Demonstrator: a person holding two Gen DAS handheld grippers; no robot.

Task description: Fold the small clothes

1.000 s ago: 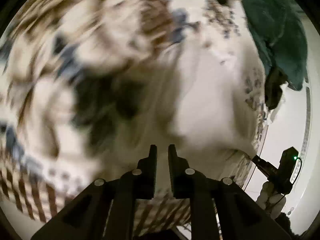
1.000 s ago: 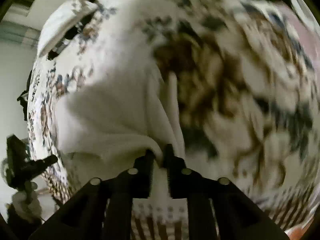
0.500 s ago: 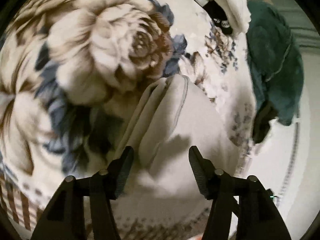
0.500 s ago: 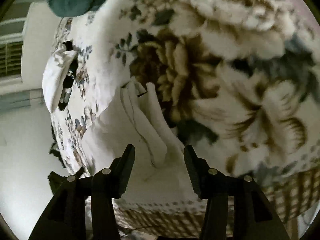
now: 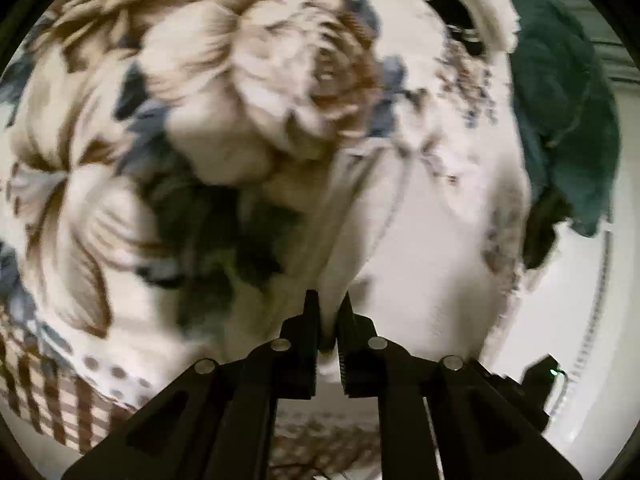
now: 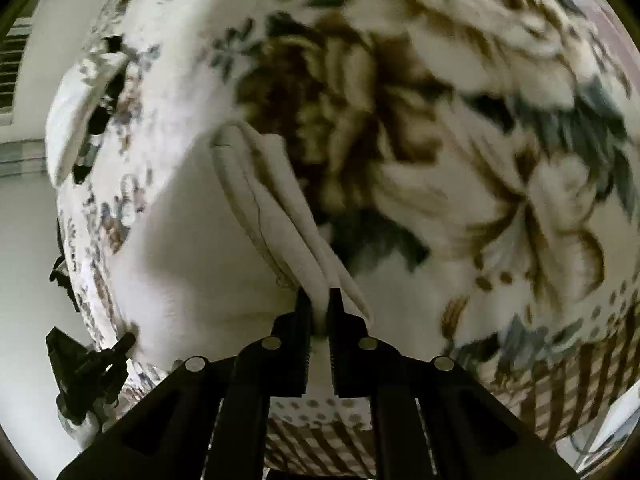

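Note:
A small cream-white garment [image 5: 420,248] lies folded on a floral blanket [image 5: 224,92]. My left gripper [image 5: 328,312] is shut on the garment's layered left edge. In the right wrist view the same garment [image 6: 192,248] spreads to the left, with its stacked hems [image 6: 264,200] running up from the fingers. My right gripper [image 6: 320,308] is shut on that layered right edge. The left gripper also shows in the right wrist view [image 6: 88,364] at the garment's far side.
The blanket [image 6: 460,140] covers the whole surface, with a checked border [image 6: 560,392] at its near edge. A dark teal cloth [image 5: 568,104] lies at the right in the left wrist view. A white cloth over a black object [image 6: 84,116] lies beyond the garment.
Half a second ago both grippers were open over the garment's edges. Both have since closed on the layered fabric.

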